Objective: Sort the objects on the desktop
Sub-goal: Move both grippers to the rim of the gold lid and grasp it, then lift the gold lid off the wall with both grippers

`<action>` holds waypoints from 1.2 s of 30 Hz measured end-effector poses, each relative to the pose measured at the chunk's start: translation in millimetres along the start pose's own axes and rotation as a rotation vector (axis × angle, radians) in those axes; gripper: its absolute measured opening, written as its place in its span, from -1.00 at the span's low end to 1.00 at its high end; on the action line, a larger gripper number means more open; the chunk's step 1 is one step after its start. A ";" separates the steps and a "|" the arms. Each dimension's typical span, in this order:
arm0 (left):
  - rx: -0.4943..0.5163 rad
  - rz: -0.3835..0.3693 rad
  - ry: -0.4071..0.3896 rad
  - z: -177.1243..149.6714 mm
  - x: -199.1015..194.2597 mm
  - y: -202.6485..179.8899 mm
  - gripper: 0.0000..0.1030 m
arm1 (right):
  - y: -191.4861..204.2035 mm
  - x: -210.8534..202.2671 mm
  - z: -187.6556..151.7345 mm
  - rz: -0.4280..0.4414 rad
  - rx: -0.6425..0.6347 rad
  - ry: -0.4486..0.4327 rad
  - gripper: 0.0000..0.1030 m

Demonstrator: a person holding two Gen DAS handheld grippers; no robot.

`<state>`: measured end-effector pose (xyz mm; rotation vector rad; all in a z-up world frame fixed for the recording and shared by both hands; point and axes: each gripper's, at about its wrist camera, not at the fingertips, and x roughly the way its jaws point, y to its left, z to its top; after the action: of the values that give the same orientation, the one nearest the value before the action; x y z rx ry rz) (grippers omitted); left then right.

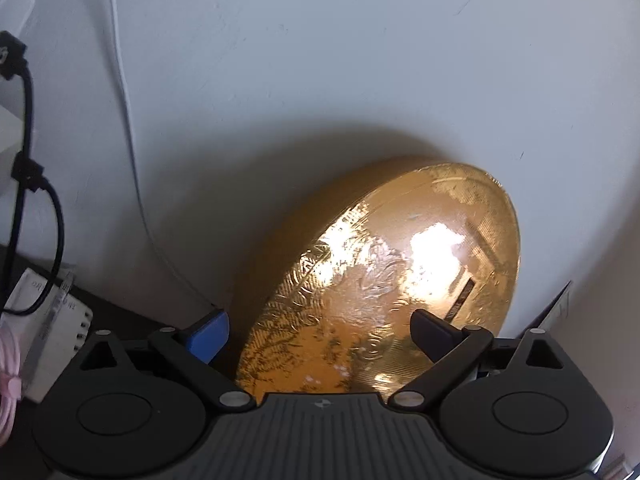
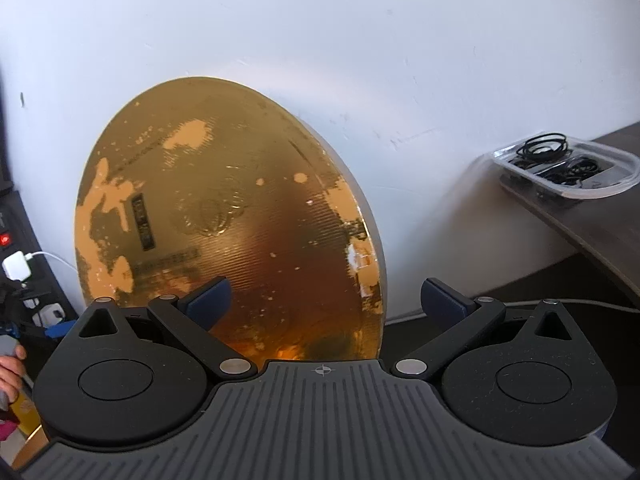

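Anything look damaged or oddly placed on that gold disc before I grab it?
Yes. The gold disc stands on edge, leaning against the white wall instead of lying flat. Its foil is worn off in pale patches, mostly near the left rim and the right edge.

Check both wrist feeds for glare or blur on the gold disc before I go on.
Left wrist: a blown-out glare patch on the gold disc, with its shadow on the white wall. Right wrist: disc evenly lit, worn patches and embossing sharp; fisheye bends the desk edge.
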<state>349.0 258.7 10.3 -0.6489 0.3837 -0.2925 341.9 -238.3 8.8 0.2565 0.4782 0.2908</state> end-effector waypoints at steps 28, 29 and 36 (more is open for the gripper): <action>0.195 -0.005 0.006 2.7 54.6 0.9 0.98 | -36.7 75.3 -9.7 0.212 -0.008 -0.007 1.00; 0.201 -0.001 0.004 2.6 55.1 -0.1 0.99 | -35.1 76.3 -9.9 0.209 -0.015 -0.009 1.00; 0.222 0.018 0.002 1.1 54.3 -2.2 1.00 | -39.9 81.7 -11.7 0.220 0.000 -0.014 1.00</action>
<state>397.5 237.1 -1.3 -0.4273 0.3532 -0.3138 414.0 -246.1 -47.2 0.3112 0.4361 0.5028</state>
